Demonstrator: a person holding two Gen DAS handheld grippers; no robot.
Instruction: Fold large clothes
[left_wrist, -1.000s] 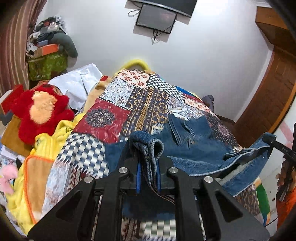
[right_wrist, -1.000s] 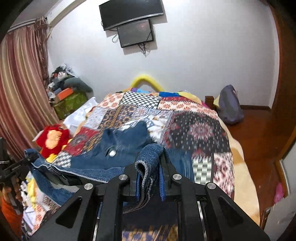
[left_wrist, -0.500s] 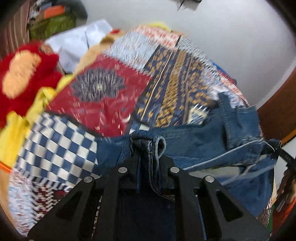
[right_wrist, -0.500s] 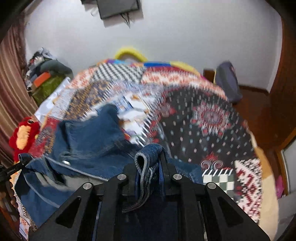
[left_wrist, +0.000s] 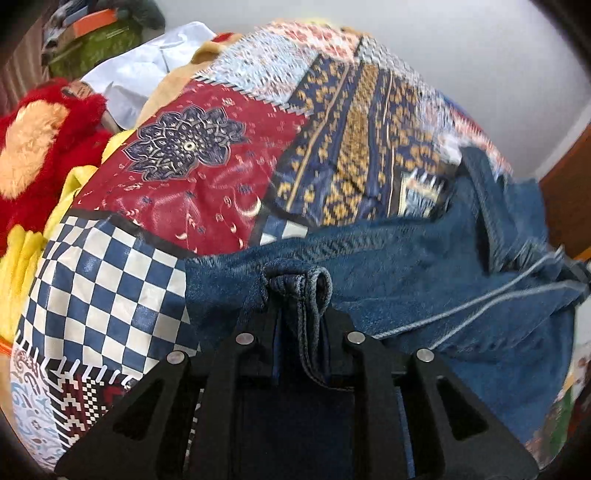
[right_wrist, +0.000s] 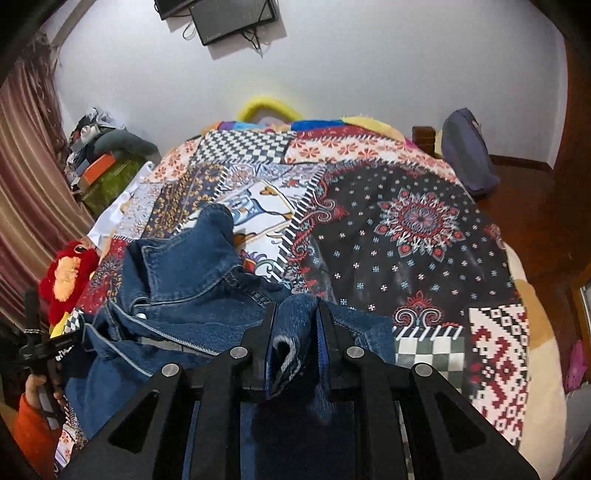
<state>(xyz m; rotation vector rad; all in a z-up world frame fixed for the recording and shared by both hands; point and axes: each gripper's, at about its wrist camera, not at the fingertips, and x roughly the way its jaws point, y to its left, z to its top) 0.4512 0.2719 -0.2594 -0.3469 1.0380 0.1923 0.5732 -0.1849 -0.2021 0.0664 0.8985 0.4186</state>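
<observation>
A blue denim jacket (left_wrist: 424, 266) lies spread across the near end of a patchwork bedspread (left_wrist: 207, 177). My left gripper (left_wrist: 297, 291) is shut on a rolled denim edge of the jacket, low over the bed. In the right wrist view the jacket (right_wrist: 184, 273) lies with its collar pointing up the bed. My right gripper (right_wrist: 293, 314) is shut on another fold of the jacket's edge, just above the bedspread (right_wrist: 413, 229). The left gripper's body (right_wrist: 40, 347) shows at the far left edge of the right wrist view.
A red plush toy (left_wrist: 33, 147) and yellow cloth (left_wrist: 22, 258) lie left of the bed. White fabric (left_wrist: 147, 77) and stacked boxes (right_wrist: 99, 173) stand at the back left. A dark bag (right_wrist: 465, 151) sits at the back right. Screens (right_wrist: 232, 14) hang on the wall.
Both grippers have dropped and tipped down toward the bed, carrying the held denim edges forward. The jacket now lies flatter on the bedspread.
</observation>
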